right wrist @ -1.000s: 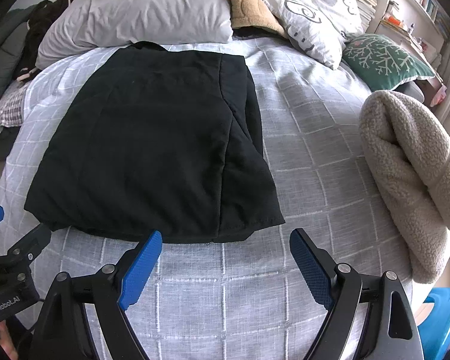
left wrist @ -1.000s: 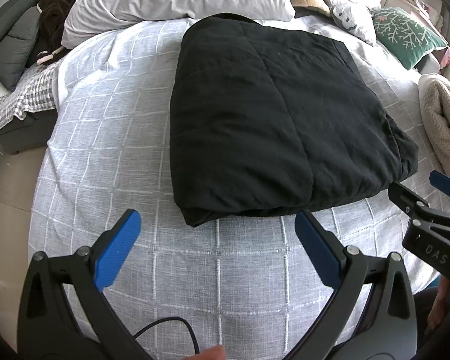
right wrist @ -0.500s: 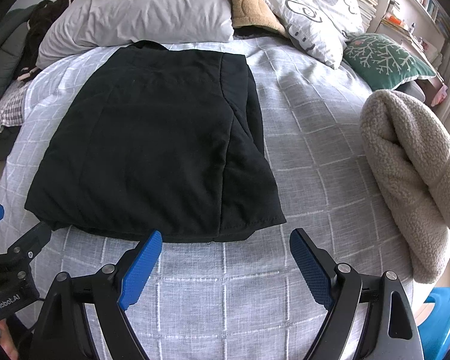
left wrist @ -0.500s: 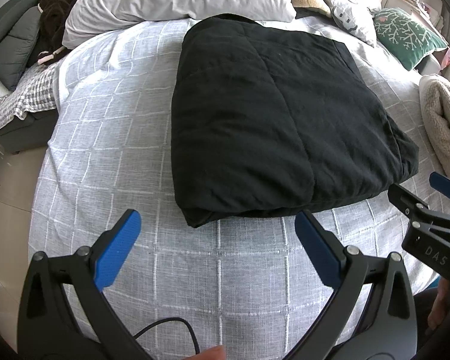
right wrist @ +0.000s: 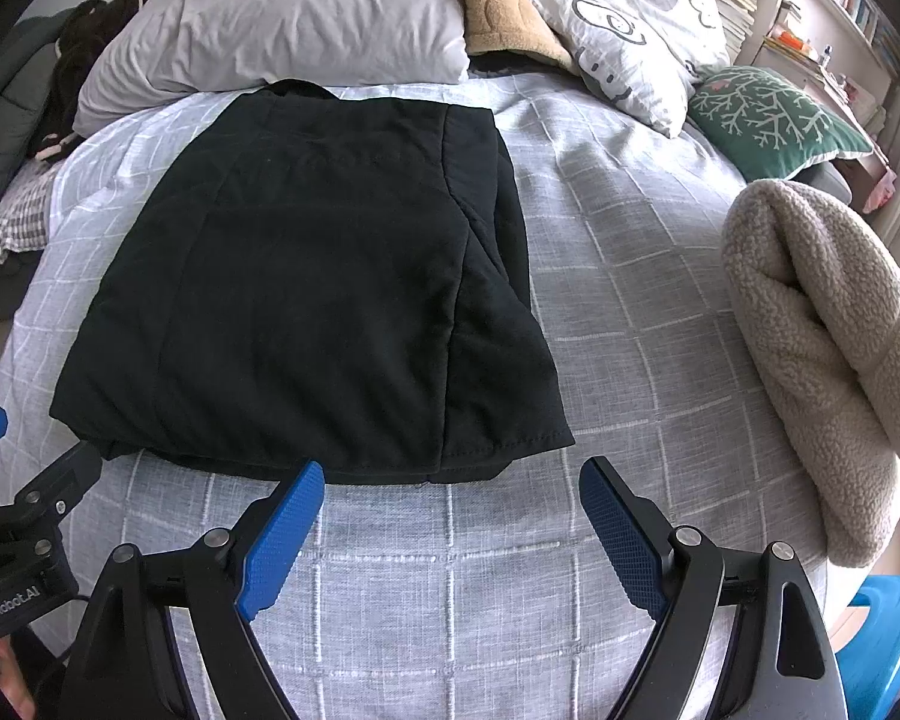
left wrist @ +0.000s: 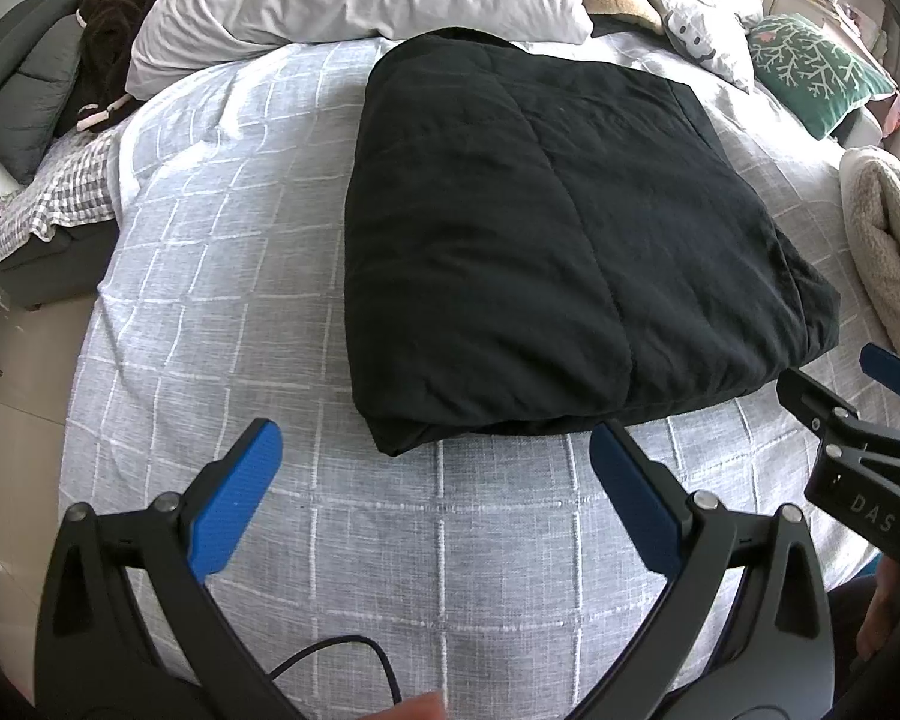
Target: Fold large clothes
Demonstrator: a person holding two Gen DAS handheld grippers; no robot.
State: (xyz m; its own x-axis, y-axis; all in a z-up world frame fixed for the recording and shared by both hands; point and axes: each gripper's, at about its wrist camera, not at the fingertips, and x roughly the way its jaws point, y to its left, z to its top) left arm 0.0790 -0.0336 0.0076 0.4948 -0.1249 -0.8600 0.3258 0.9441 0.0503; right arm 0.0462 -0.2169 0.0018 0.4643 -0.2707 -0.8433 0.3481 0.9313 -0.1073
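Each tool [left wrist: 432,450] [right wrist: 450,492] is black, with ribbed blue pads [left wrist: 237,498], silver screws and white lettering; a thin dark cable [left wrist: 354,654] trails beneath.

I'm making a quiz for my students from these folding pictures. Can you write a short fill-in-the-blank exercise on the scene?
1. The folded garment on the bed is ____ in colour.
2. Both grippers, left and right, have their jaws ____.
3. The gripper pads are ____ in colour.
4. The green cushion has a pattern of white ____.

Missing words: black; open; blue; branches
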